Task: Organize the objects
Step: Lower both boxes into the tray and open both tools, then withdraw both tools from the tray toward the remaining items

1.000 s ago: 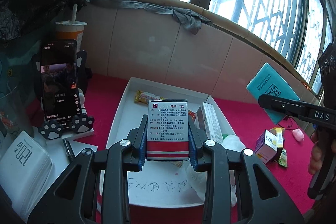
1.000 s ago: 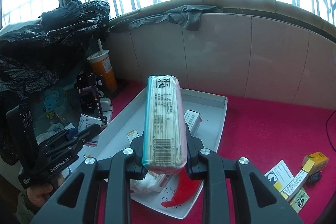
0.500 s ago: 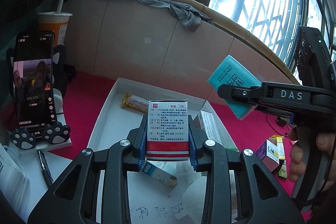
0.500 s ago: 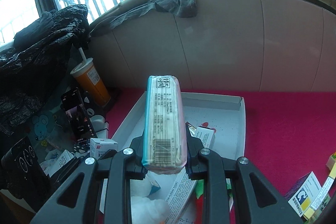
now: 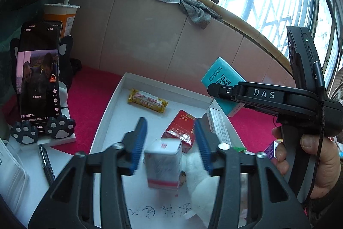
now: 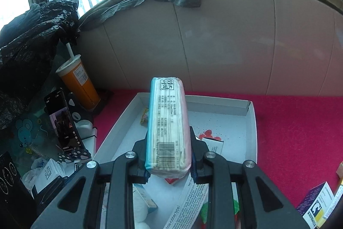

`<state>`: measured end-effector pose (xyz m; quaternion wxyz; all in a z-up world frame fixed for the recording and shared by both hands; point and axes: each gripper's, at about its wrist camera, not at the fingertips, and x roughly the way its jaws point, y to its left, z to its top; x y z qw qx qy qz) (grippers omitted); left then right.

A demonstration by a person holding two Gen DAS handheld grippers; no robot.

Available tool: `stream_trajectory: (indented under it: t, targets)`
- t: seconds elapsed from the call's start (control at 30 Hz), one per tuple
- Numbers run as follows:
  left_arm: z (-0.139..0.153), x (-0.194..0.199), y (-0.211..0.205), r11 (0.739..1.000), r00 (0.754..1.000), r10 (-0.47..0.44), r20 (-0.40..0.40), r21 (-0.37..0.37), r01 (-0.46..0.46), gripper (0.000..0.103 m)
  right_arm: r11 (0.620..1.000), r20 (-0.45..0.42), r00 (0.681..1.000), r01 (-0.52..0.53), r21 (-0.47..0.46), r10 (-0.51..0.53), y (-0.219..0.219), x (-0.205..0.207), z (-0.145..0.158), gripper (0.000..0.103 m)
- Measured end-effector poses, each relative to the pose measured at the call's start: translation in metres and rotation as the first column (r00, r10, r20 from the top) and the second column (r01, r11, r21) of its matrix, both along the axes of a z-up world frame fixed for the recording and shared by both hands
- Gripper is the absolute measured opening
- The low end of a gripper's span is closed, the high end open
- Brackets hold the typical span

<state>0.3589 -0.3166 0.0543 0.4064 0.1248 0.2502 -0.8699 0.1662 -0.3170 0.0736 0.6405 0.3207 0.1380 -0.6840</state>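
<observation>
I am letting my left gripper (image 5: 170, 143), jaws just opened, drop the white box (image 5: 163, 164) into the tray (image 5: 120, 98); my right gripper (image 6: 169, 156), clamping the tissue pack (image 6: 167, 126), needs lowering next.

Red cloth (image 5: 92, 87), white tray (image 5: 120, 100), yellow wrapper (image 5: 148, 100), teal pack (image 6: 167, 126)

"DAS" on the right gripper (image 5: 216, 89), "ne-rubber type)" on a leaflet (image 6: 188, 203)
</observation>
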Motion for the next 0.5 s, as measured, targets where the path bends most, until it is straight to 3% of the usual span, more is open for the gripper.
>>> stream_trajectory:
  t: [0.03, 0.07, 0.13, 0.2, 0.27, 0.5]
  targets:
    - [0.0, 0.0, 0.0, 1.0, 1.0, 0.003, 0.002, -0.005, -0.003, 0.086, 1.0, -0.012, 1.0, 0.004, -0.007, -0.004, 0.001, 0.0, 0.001, 0.033]
    - [0.0, 0.0, 0.001, 1.0, 1.0, 0.008, 0.003, -0.012, -0.008, 0.094, 1.0, -0.027, 1.0, 0.01, -0.016, -0.011, 0.004, 0.0, 0.002, 0.039]
    - [0.001, 0.0, 0.003, 1.0, 1.0, 0.01, -0.003, -0.028, -0.01, 0.099, 0.999, -0.045, 0.999, 0.019, -0.043, -0.021, 0.011, 0.0, 0.007, 0.085]
    - [0.002, 0.002, 0.005, 0.999, 1.0, 0.008, -0.016, -0.041, -0.009, 0.103, 0.997, -0.054, 0.998, 0.034, -0.072, -0.038, 0.02, -0.002, 0.011, 0.097]
    - [0.003, 0.002, 0.006, 0.999, 1.0, 0.007, -0.022, -0.052, -0.008, 0.103, 0.995, -0.067, 0.997, 0.039, -0.097, -0.046, 0.03, -0.003, 0.016, 0.103]
    - [0.007, 0.007, 0.01, 0.995, 0.998, 0.035, -0.044, -0.089, -0.039, 0.103, 0.966, -0.059, 0.993, 0.088, -0.242, -0.106, 0.085, -0.007, 0.035, 0.103]
